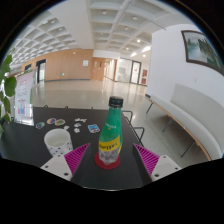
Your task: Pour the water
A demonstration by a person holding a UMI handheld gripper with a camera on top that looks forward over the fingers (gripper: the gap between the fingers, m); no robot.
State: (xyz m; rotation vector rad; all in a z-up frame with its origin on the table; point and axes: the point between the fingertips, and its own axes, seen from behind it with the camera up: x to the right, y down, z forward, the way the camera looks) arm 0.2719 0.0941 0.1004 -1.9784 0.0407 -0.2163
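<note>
A green plastic bottle (111,132) with a dark cap and a yellow and red label stands upright on a dark table (40,148). It stands between my two fingers, whose pink pads (59,158) show at either side of its base with a clear gap on each side. My gripper (104,160) is open and the bottle rests on the table by itself. A white cup-like container (56,139) stands on the table to the left of the bottle.
Small round lids or coasters (79,124) lie on the table behind the cup. A green plant (6,85) stands at the far left. A white bench (185,120) runs along the right wall of a wide hallway.
</note>
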